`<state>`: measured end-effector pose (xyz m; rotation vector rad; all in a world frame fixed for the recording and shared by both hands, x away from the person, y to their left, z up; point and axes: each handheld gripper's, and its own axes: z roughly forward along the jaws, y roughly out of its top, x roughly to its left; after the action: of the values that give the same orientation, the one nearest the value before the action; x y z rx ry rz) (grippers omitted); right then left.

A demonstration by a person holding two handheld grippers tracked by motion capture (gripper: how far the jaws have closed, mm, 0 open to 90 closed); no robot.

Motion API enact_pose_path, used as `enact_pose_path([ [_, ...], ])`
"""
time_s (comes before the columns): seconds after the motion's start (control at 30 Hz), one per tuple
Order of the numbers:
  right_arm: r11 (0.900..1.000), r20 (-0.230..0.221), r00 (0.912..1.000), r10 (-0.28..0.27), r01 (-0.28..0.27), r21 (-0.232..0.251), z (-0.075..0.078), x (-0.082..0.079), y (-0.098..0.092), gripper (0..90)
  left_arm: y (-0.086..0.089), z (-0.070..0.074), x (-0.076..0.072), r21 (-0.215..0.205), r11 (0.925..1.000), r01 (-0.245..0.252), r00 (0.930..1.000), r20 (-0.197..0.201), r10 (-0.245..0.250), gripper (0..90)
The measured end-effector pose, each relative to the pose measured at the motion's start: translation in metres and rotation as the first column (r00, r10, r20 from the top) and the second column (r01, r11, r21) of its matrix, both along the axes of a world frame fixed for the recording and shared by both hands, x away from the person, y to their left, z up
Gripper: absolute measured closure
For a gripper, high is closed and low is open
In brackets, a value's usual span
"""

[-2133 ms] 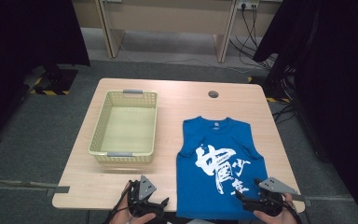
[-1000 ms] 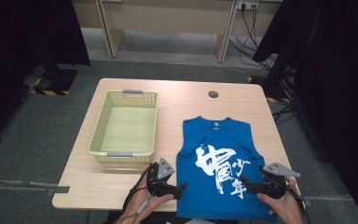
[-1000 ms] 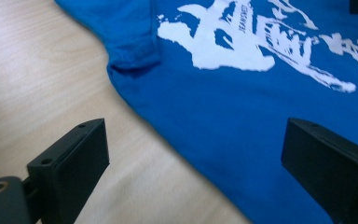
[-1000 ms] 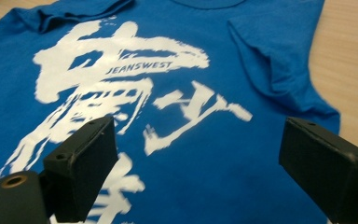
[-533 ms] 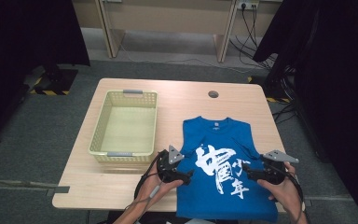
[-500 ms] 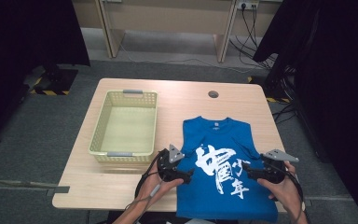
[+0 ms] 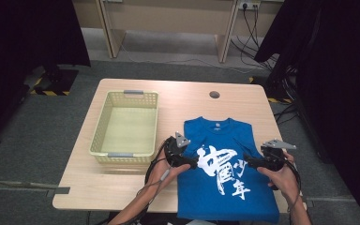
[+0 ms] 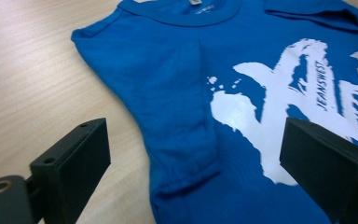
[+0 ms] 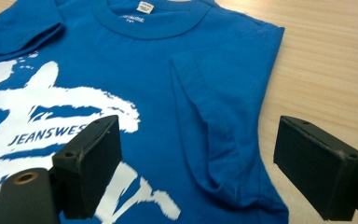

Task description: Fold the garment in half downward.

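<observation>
A blue T-shirt with white printed lettering lies flat on the right half of the wooden table, collar pointing away from me. Its sleeves are folded in over the chest. My left gripper is open and hovers at the shirt's left edge; in the left gripper view its jaws straddle the folded sleeve without touching it. My right gripper is open over the shirt's right side, and in the right gripper view its jaws stand wide on either side of the other folded sleeve.
A pale yellow plastic basket stands on the left half of the table, with nothing inside. A round cable hole sits near the far edge. The shirt's hem hangs over the near edge. Dark curtains flank the table.
Both grippers have moved away from the near edge along the shirt's sides. The left one has come in to the shirt's left edge. The shirt has not shifted.
</observation>
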<state>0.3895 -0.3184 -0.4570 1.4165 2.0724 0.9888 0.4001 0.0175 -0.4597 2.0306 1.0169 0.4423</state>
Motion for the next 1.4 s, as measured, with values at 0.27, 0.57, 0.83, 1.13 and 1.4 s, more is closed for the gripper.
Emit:
enact_pose_path([
  [0.27, 1.0, -0.006, 0.9999, -0.01, 0.01, -0.005, 0.0, 0.015, 0.001, 16.0, -0.003, 0.002, 0.018, 0.007, 0.9994, -0.035, 0.9994, -0.001, 0.035, 8.2],
  [0.57, 1.0, -0.01, 0.9997, -0.022, 0.022, -0.01, -0.003, 0.033, 0.001, 16.1, 0.0, -0.002, 0.036, 0.018, 0.9968, -0.077, 0.9968, -0.018, 0.078, 10.6],
  [0.83, 0.999, -0.029, 0.9984, -0.048, 0.048, -0.008, -0.005, 0.054, 0.003, 16.1, -0.008, -0.003, 0.051, 0.021, 0.9951, -0.096, 0.9948, -0.032, 0.097, 11.0],
  [1.13, 0.997, -0.05, 0.9962, -0.072, 0.071, -0.011, -0.002, 0.075, 0.009, 16.1, -0.01, -0.007, 0.07, 0.031, 0.9889, -0.146, 0.9882, -0.043, 0.147, 11.3],
  [1.4, 0.994, -0.088, 0.9902, -0.108, 0.107, -0.019, -0.011, 0.092, 0.009, 17.2, -0.014, -0.016, 0.083, 0.065, 0.9849, -0.16, 0.984, -0.068, 0.165, 9.7],
])
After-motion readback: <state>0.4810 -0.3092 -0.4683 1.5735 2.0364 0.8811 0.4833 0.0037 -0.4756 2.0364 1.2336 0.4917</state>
